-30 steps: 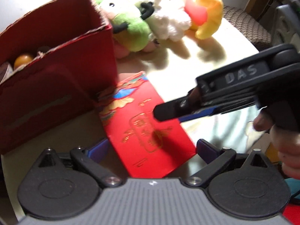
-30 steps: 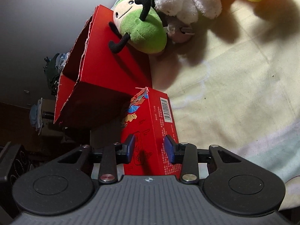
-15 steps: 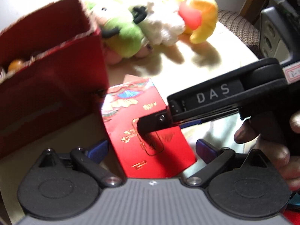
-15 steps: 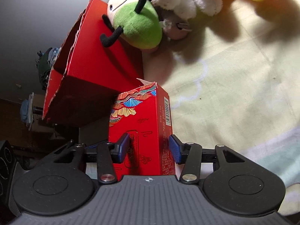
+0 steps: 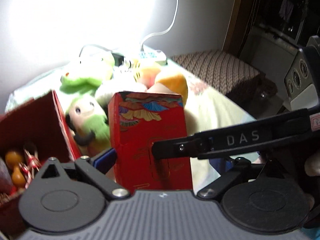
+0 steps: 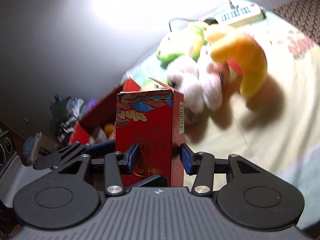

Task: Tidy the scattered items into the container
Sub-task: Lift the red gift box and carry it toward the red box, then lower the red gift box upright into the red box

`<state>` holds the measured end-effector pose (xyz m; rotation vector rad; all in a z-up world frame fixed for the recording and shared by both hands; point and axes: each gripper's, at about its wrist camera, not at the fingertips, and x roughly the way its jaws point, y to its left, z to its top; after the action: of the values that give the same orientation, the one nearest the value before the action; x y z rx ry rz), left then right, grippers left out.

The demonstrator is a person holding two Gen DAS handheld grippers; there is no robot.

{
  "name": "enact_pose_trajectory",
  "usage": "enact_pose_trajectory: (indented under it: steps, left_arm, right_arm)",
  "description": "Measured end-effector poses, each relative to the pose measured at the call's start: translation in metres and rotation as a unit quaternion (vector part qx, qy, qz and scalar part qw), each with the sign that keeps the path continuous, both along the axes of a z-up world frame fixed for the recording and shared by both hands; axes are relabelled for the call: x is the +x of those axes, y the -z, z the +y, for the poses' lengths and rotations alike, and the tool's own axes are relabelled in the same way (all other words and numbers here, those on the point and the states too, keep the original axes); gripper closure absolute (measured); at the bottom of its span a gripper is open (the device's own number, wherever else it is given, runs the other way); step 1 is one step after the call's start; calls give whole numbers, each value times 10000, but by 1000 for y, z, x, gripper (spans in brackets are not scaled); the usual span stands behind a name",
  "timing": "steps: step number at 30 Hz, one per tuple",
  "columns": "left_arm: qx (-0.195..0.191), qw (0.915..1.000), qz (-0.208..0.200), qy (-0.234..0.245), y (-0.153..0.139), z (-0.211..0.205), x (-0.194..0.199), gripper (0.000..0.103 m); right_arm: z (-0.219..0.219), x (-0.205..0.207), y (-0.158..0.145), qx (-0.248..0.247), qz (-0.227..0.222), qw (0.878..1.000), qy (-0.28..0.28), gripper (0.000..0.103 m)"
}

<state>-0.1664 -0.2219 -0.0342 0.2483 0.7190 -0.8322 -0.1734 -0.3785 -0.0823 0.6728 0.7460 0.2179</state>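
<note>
The tall red carton (image 6: 149, 136) stands upright between the pads of the right gripper (image 6: 159, 156), filling most of that gap, with a thin slot left on its barcode side. In the left wrist view the same carton blocks the middle of the left gripper (image 5: 164, 160), and the right gripper's black finger (image 5: 180, 148) crosses in front of it. The open red box (image 5: 34, 124) sits just left, its top unobstructed, with small gourds (image 5: 14, 166) at the bottom. Behind the carton a pile of plush toys (image 6: 210, 70) crowds the far side. To the right, the pale tabletop (image 6: 270, 130) lies bare and passable.
</note>
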Motion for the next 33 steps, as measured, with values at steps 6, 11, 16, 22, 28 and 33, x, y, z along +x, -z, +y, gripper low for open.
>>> enact_pose_trajectory:
  steps: [6,11,16,22,28,33]
  left_arm:
    - [-264,9975,-583,-293,-46,32,28,5]
    - [-328,9944,-718,-702,-61,71,61,5]
    - [-333,9931,-537,-985,-56,108,89,5]
    - [-380,9927,137,-1138,-24,134,124,5]
    - [-486,9896,808,-1089,14,151,154,5]
    - [-597,9857,1341,-828,37,149,174,5]
  right_arm:
    - [27,34,-45,-150,-682,9972,-276,54]
    - [62,76,-62,-208,-908,9938,-612,54]
    - [99,111,-58,-261,-756,9930,-866,54]
    - [134,144,-41,-589,-72,9927,-1047,54]
    - [155,162,-18,-920,583,9882,-1077,54]
    - [174,170,-15,-1680,790,9779,-959,55]
